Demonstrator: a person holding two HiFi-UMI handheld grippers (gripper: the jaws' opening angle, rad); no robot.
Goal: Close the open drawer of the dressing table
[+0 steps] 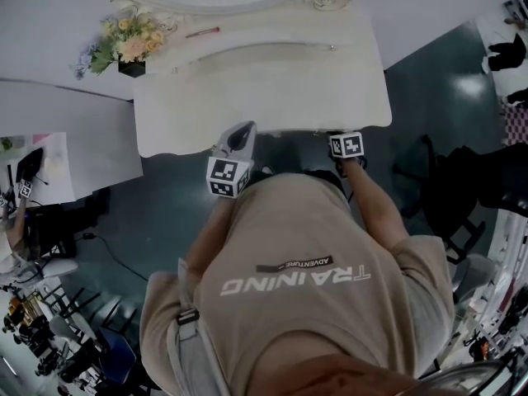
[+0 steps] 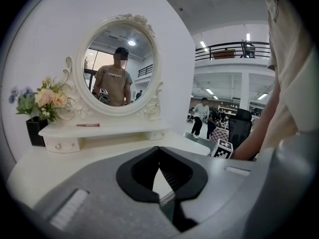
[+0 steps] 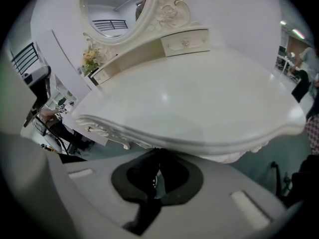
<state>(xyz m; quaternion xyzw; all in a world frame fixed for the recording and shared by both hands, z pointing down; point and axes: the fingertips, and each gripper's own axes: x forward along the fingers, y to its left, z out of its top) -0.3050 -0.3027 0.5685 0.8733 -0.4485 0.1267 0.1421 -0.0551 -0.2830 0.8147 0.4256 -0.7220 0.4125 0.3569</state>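
Observation:
The white dressing table (image 1: 272,81) stands right in front of me, its top (image 3: 199,98) bare. In the head view no drawer shows pulled out from under its front edge; the carved front rim (image 3: 119,133) hides whatever lies below. Both small shelf drawers (image 3: 185,42) (image 2: 61,145) sit flush. My left gripper (image 1: 241,134) hovers at the front edge, left of middle, jaws shut on nothing (image 2: 159,149). My right gripper (image 1: 346,143) is at the front edge further right, just below the rim, jaws together and empty (image 3: 158,152).
An oval mirror (image 2: 119,66) rises at the back, with a flower vase (image 1: 128,48) and a pink stick (image 1: 202,32) on the shelf. A second white table (image 1: 66,130) adjoins on the left. A dark office chair (image 1: 462,188) stands to the right.

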